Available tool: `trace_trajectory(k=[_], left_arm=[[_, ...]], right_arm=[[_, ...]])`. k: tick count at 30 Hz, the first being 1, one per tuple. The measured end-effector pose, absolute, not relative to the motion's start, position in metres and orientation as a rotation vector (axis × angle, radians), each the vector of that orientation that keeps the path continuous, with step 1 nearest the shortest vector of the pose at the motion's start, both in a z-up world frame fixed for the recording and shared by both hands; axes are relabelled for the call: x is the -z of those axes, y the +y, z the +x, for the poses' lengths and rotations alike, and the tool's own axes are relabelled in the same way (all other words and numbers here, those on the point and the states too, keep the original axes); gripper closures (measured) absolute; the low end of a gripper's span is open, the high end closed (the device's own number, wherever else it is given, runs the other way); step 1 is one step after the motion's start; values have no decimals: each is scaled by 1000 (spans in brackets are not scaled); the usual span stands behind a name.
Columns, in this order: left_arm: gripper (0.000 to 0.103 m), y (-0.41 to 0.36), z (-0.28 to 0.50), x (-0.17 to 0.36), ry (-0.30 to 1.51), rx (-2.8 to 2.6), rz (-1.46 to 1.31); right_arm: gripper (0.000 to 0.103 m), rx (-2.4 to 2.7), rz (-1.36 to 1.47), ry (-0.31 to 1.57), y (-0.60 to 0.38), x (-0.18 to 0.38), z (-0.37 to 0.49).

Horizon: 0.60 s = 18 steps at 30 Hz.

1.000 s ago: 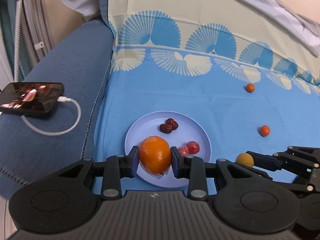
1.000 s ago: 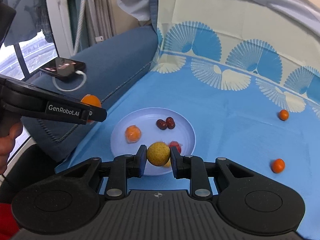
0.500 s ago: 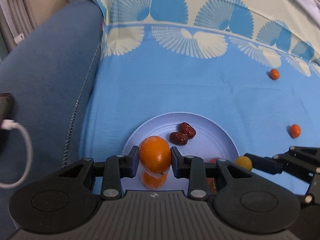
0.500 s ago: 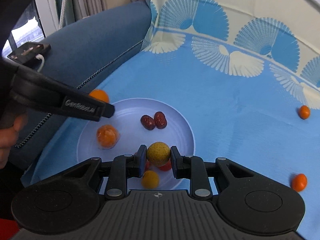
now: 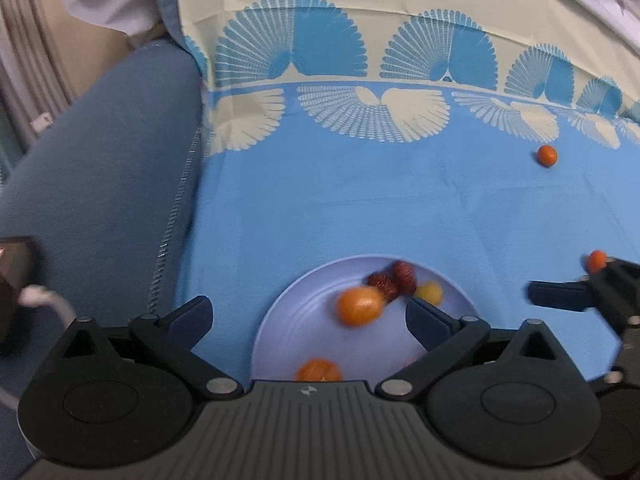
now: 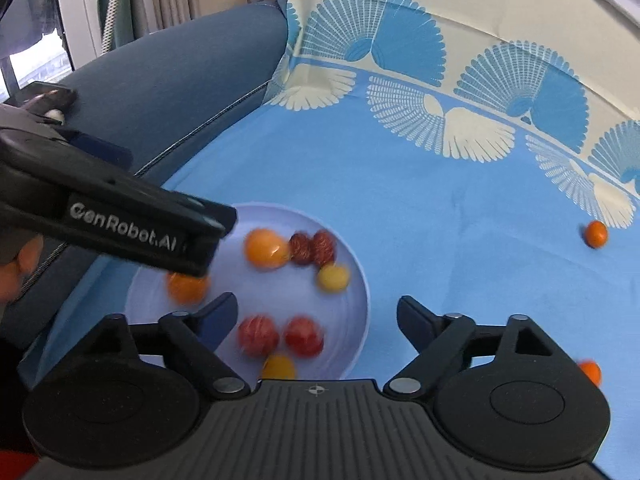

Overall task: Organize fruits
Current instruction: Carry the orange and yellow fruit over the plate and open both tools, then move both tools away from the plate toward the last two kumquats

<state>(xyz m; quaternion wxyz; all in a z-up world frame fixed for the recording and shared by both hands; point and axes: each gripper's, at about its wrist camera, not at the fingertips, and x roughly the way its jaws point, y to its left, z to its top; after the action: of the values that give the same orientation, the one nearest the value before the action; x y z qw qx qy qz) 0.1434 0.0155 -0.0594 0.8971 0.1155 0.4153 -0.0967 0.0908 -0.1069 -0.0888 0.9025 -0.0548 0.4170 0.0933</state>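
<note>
Showing two red fruits (image 6: 280,336) only from right claw (image 6: 316,320).

You see the pale lilac plate (image 6: 356,280) at lower centre of the right wrist view. On it lie two oranges, one (image 6: 266,248) toward its far side touching two dark red dates (image 6: 314,249), the other (image 6: 187,289) at its left; a yellow fruit (image 6: 333,278) sits just beside the dates, two red tomatoes (image 6: 280,336) lie nearer you, and another yellow fruit (image 6: 278,367) at the near rim. All are motion-blurred. Two small orange fruits lie on the cloth off the plate, one (image 6: 596,234) at right, one (image 6: 590,372) at lower right.
</note>
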Motion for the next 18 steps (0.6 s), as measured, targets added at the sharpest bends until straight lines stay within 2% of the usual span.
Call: trace_trajectory(k=[3,11,18], left_arm=[[0,21,114,45,856,204,220],[0,24,37,10,832,194,196],[0,26,0,-19,769,170,177]], right_arm=[[7,-218,-98,858,-112,70,56],[1,-187,-79,799,-115,29,-34],[1,-185,-130,692,-108,6,-65]])
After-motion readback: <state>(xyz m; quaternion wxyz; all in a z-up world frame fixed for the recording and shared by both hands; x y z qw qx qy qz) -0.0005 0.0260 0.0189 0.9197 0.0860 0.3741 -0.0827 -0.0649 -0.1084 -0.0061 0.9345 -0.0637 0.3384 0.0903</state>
